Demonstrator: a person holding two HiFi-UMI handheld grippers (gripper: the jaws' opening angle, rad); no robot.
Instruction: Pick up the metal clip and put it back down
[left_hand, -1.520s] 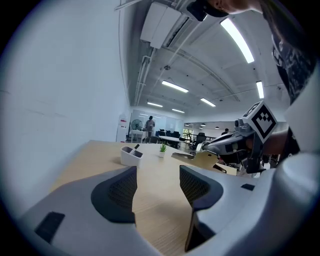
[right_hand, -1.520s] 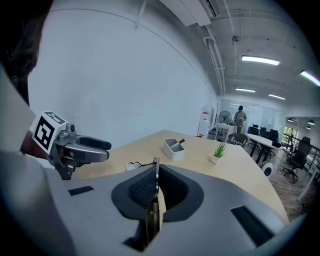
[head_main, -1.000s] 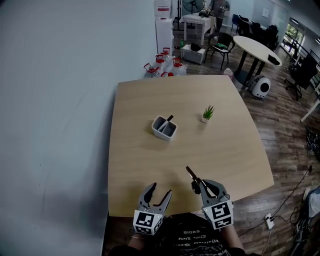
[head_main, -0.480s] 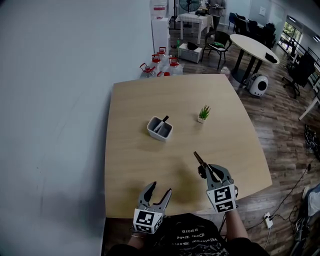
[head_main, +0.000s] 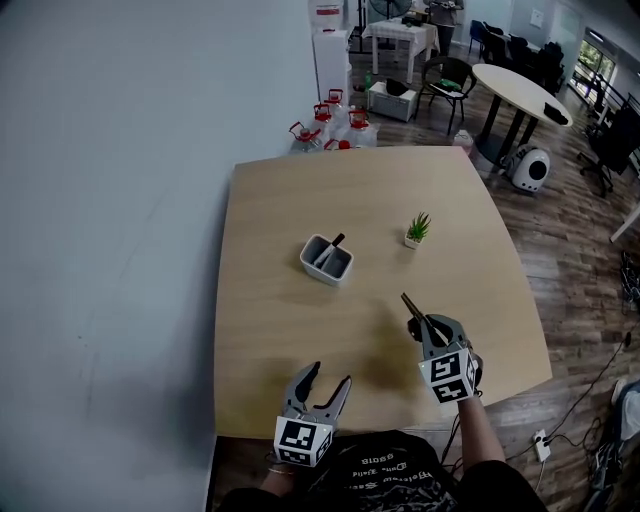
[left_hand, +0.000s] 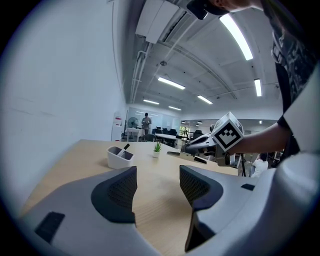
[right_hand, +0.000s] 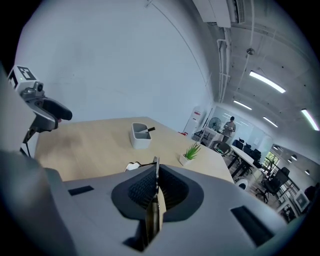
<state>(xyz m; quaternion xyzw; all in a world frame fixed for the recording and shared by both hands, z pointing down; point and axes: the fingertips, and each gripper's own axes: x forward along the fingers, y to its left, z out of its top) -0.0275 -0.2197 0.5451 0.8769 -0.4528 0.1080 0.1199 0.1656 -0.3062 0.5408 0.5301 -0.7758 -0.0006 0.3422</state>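
Your right gripper (head_main: 422, 325) is clenched on a slim dark metal clip (head_main: 409, 303), held over the light wooden table (head_main: 280, 300), right of centre. The clip's long axis follows the jaws, and its free end points away from you, angled slightly left. Your left gripper (head_main: 331, 374) is released and empty at the near edge.

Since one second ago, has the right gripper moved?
Yes. In the head view the right gripper, holding the metal clip, has moved across the table toward the small plant.
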